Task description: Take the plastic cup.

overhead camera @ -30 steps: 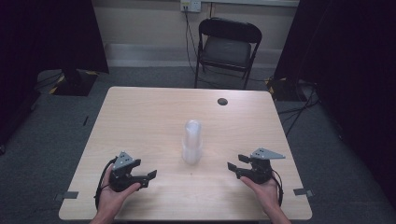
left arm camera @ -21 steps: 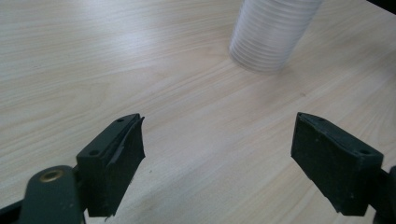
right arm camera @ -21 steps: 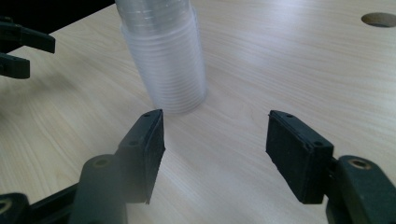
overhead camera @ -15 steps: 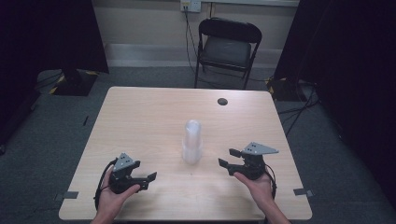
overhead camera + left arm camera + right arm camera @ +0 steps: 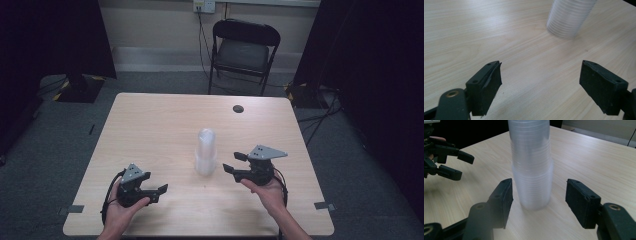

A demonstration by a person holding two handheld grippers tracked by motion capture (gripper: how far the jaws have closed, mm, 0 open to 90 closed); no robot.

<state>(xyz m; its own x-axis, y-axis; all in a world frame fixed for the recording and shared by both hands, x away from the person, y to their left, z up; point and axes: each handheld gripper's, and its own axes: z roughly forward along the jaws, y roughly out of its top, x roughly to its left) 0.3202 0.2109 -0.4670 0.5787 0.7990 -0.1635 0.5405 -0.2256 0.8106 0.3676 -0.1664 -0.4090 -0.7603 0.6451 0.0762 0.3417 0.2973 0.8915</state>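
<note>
A stack of clear plastic cups (image 5: 205, 152) stood upright near the middle of the table (image 5: 150, 125), untouched, so the work had hardly begun: no cup had been lifted off or gripped yet, and the whole grasp and whatever follows was left to do. The right gripper (image 5: 230, 163) hung just right of the stack, its jaws apart with nothing between the pads; in the right gripper view the stack (image 5: 531, 165) rose beyond the jaws, clear of both. Its jaws had just closed a little, on nothing. The left gripper (image 5: 162, 191) rested at the near left, well apart from the cups (image 5: 569, 17), its jaws wide and empty.

Compared with 1 second earlier, the right gripper had come in leftward from the right side of the table toward the stack and risen slightly; the left gripper and the cups had stayed where they were
</note>
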